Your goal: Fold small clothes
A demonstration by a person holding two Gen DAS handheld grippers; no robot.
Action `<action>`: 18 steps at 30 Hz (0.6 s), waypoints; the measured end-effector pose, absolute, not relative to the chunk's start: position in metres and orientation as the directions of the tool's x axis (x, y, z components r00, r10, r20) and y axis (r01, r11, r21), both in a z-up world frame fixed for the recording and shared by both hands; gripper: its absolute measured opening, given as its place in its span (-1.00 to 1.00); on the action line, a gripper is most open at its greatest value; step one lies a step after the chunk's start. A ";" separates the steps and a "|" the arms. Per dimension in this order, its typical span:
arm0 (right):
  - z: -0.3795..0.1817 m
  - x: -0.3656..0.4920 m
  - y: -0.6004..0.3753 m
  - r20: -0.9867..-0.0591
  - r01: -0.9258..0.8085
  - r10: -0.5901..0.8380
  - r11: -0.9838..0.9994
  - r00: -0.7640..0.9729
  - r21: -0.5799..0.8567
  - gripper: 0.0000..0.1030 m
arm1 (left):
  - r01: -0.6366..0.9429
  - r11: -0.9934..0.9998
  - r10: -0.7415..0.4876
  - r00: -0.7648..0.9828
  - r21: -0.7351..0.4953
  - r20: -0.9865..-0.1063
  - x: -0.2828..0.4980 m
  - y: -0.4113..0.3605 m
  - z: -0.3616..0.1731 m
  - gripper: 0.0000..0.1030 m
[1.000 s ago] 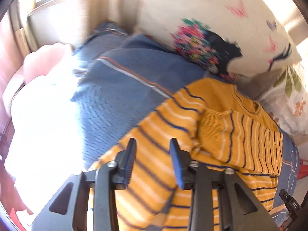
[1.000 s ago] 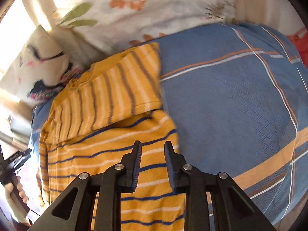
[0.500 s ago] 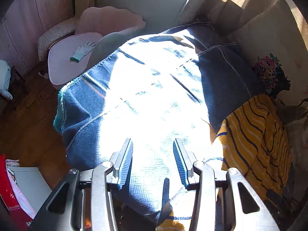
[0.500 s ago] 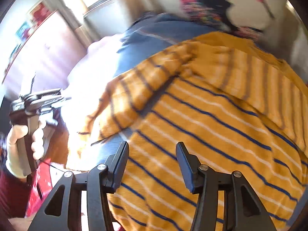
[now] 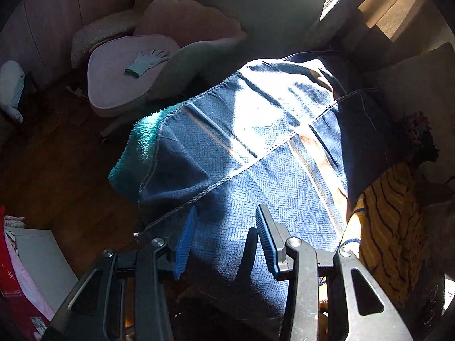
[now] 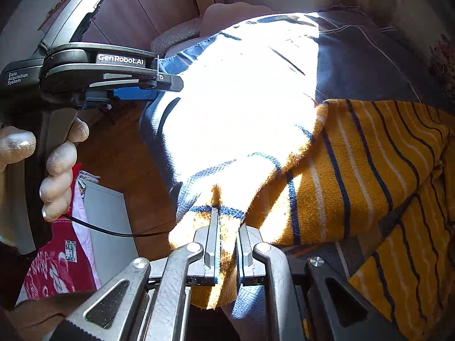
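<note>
A mustard-yellow knit sweater [image 6: 355,176] with navy and white stripes lies on a blue plaid blanket [image 5: 256,147] that covers the bed. In the left wrist view the sweater [image 5: 389,233] is at the far right. My right gripper [image 6: 227,236] is shut on the sweater's sleeve cuff [image 6: 224,221] at the near edge of the bed. My left gripper [image 5: 224,236] is open and empty over the blanket's near corner, left of the sweater. It also shows in the right wrist view [image 6: 133,91], held in a gloved hand at the left.
A pink chair [image 5: 125,76] with a pale green glove [image 5: 146,61] on its seat stands beyond the bed on a wooden floor [image 5: 57,159]. A printed pillow [image 5: 418,136] lies at the right. A red cloth and a white box [image 6: 93,227] sit on the floor below the bed edge.
My right gripper has shut on the sleeve cuff; half a second ago it was open over the sweater. My left gripper has swung off the sweater to the blanket's left side and stayed open.
</note>
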State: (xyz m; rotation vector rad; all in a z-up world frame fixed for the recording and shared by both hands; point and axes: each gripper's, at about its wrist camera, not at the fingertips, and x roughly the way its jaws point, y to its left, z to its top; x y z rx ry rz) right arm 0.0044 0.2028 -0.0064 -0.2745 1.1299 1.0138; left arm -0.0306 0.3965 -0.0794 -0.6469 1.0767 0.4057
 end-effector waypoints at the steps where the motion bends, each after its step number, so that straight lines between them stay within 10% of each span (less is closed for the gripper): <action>1: 0.001 0.009 0.197 -0.843 -0.776 0.531 0.566 0.085 0.278 -0.83 | -0.586 0.756 -0.010 0.435 -0.291 -0.900 -0.023 0.394 -0.078 -0.19; 18: 0.147 0.120 0.005 -0.728 -0.420 0.480 0.862 0.491 0.285 -0.83 | -0.035 0.700 -0.625 0.452 -0.713 -0.636 0.068 0.219 -0.060 0.22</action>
